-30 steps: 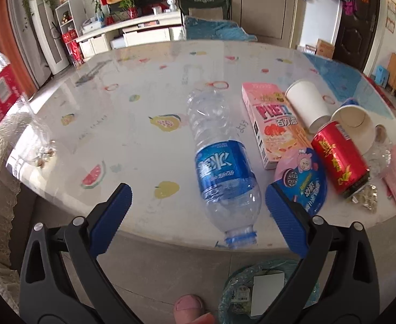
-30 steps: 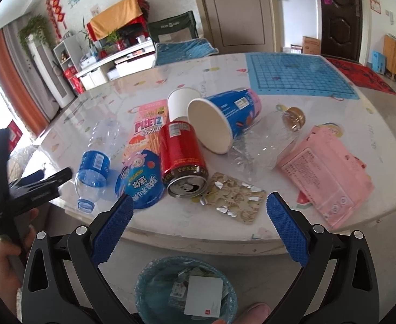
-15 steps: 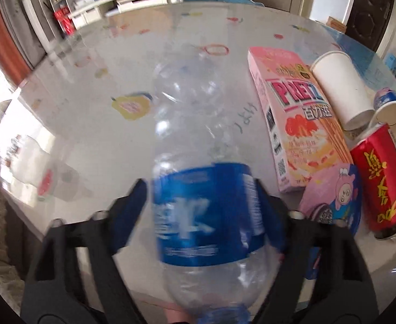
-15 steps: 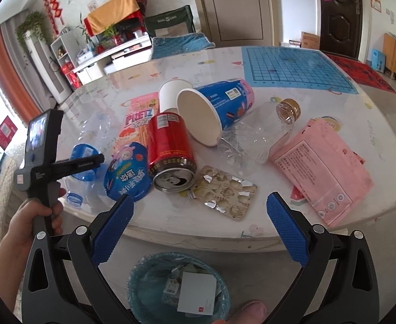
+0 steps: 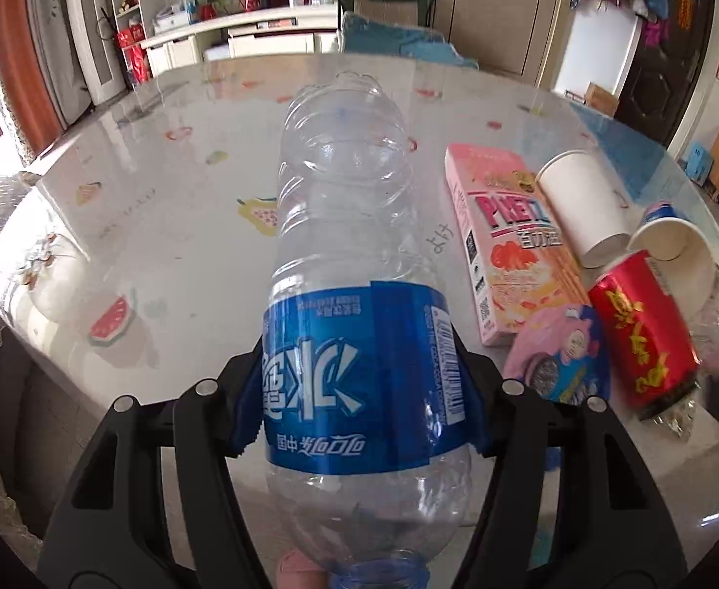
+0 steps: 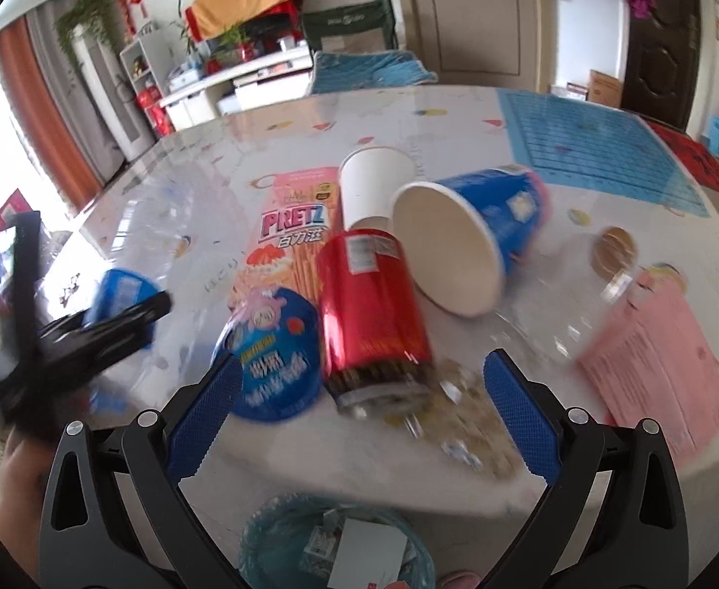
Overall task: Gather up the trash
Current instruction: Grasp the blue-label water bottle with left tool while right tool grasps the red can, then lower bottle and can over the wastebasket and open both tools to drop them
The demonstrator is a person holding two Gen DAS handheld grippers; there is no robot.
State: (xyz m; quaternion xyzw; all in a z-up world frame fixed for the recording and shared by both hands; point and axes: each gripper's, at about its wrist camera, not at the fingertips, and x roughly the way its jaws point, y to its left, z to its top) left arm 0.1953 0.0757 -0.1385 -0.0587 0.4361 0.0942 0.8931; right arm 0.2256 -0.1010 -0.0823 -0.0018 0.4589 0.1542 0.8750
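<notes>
Left gripper (image 5: pixel 359 402) fingers clamp the clear, blue-labelled bottle (image 5: pixel 349 265); right gripper (image 6: pixel 359 412) fingers spread apart.

Left tongs (image 5: pixel 359 400) clamped, right tongs (image 6: pixel 361 414) agape

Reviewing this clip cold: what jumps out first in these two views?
The clear water bottle with its blue label fills the left wrist view, clamped between the left gripper. On the right wrist view, the open right gripper faces a red can lying on the table among cups and wrappers, with a teal trash bin below the table edge.
</notes>
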